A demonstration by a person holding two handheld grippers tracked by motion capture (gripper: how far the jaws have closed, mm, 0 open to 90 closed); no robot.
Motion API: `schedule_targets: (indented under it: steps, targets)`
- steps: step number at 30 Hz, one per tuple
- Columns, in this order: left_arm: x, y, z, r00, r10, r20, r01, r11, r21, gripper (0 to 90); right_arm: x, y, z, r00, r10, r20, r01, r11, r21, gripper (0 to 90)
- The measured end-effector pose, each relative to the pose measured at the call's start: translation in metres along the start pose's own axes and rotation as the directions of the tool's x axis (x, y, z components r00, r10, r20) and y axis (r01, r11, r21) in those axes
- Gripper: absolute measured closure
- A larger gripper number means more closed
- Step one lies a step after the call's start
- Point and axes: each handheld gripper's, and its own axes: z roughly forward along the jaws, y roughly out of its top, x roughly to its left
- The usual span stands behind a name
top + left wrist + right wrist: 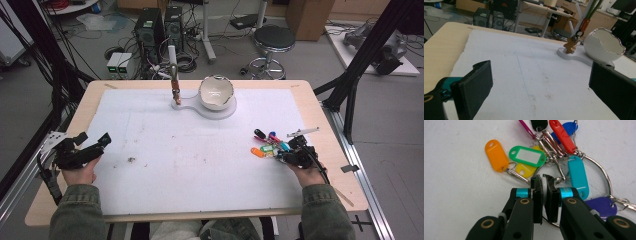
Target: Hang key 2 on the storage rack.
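Key bunch [554,155] at the table's [60,130] near right, clamped by the right gripper [544,185] on a white tag; left gripper [536,82] (jaws apart) idles. Lifting clear likely follows.

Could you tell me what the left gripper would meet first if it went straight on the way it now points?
Probably bare white mat; farther along, the left gripper might reach the egg-shaped bowl, though depth is unclear.

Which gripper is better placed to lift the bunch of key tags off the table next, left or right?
Right. The right gripper is already shut on a white tag within the bunch of key tags. The left gripper rests open at the table's far left edge, well apart from the bunch.
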Motion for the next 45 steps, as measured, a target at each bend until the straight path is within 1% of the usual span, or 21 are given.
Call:
schedule_targets:
  steps: [2,3,5,9,12,14,16,17,19,22,23,26,27,30,33,34,38,42,45]
  targets:
    - [0.0,0.0,0.0,1.0,0.0,0.001,0.0,1.0,0.0,5.6,0.001,0.0,0.0,1.0,0.005,-0.004,-0.005,1.0,-0.005,86.7]
    - [0.0,0.0,0.0,1.0,-0.005,0.0,0.005,1.0,-0.003,5.6,0.0,0.0,0.0,1.0,-0.003,-0.006,0.002,1.0,-0.011,86.7]
    - [0.001,0.0,-0.001,1.0,-0.004,0.0,0.004,1.0,-0.002,5.6,0.001,0.0,-0.001,0.9999,0.008,-0.007,-0.008,1.0,-0.017,86.7]
    - [0.001,0.0,0.0,1.0,-0.006,-0.001,0.006,1.0,0.0,5.6,-0.002,0.0,-0.006,0.9982,0.046,-0.037,-0.048,0.998,-0.047,86.9]
    - [0.0,0.0,0.0,1.0,-0.007,0.001,0.007,1.0,-0.002,5.6,-0.003,0.001,-0.011,0.997,0.06,-0.049,-0.063,0.996,-0.064,87.1]
    - [0.0,0.0,0.0,1.0,-0.007,0.0,0.007,1.0,-0.002,5.6,-0.005,0.002,-0.014,0.9945,0.08,-0.068,-0.085,0.994,-0.071,87.3]
    - [0.0,0.0,0.0,1.0,-0.007,-0.001,0.007,1.0,-0.002,5.6,-0.006,0.004,-0.017,0.9942,0.095,-0.051,-0.099,0.992,-0.075,87.4]
    - [0.0,0.0,-0.001,1.0,-0.008,-0.002,0.008,1.0,-0.002,5.6,-0.006,0.006,-0.019,0.9939,0.099,-0.05,-0.102,0.992,-0.076,87.4]
    - [0.0,0.0,-0.001,1.0,-0.01,-0.001,0.01,0.9999,-0.003,5.6,-0.008,0.009,-0.023,0.994,0.095,-0.054,-0.099,0.992,-0.083,87.4]
    - [0.0,0.0,-0.001,0.9999,-0.014,-0.001,0.014,0.9999,-0.006,5.6,-0.008,0.015,-0.03,0.9922,0.104,-0.068,-0.11,0.99,-0.093,87.4]
    - [0.0,0.0,-0.001,0.9999,-0.015,0.001,0.015,0.9999,-0.007,5.6,-0.008,0.017,-0.032,0.9926,0.098,-0.072,-0.105,0.99,-0.098,87.4]
    - [0.0,0.0,0.0,0.9998,-0.02,0.001,0.02,0.9998,-0.008,5.6,-0.008,0.024,-0.037,0.9914,0.103,-0.081,-0.111,0.988,-0.109,87.5]
    - [0.0,0.0,0.0,0.9998,-0.022,0.001,0.022,0.9997,-0.01,5.6,-0.007,0.026,-0.039,0.9914,0.106,-0.077,-0.114,0.987,-0.112,87.6]
    - [0.001,0.0,0.0,0.9998,-0.022,0.002,0.022,0.9997,-0.009,5.6,-0.007,0.031,-0.043,0.9901,0.107,-0.09,-0.118,0.986,-0.122,87.6]
    - [0.001,0.0,0.0,0.9997,-0.022,0.003,0.022,0.9997,-0.009,5.6,-0.009,0.035,-0.047,0.9888,0.115,-0.095,-0.127,0.983,-0.133,87.5]
    - [0.001,0.0,0.0,0.9997,-0.022,0.004,0.022,0.9997,-0.009,5.6,-0.009,0.037,-0.049,0.9871,0.123,-0.102,-0.137,0.981,-0.136,87.5]
    - [0.0,0.0,0.0,0.9998,-0.021,0.004,0.021,0.9998,-0.007,5.6,-0.012,0.042,-0.055,0.9866,0.122,-0.108,-0.138,0.978,-0.155,87.5]
    - [0.0,-0.001,0.0,0.9998,-0.021,0.006,0.021,0.9998,-0.006,5.6,-0.013,0.047,-0.061,0.9831,0.132,-0.127,-0.153,0.973,-0.174,87.5]
    - [0.0,-0.001,0.0,0.9997,-0.022,0.005,0.022,0.9997,-0.008,5.6,-0.014,0.052,-0.065,0.9842,0.126,-0.124,-0.148,0.972,-0.183,87.5]
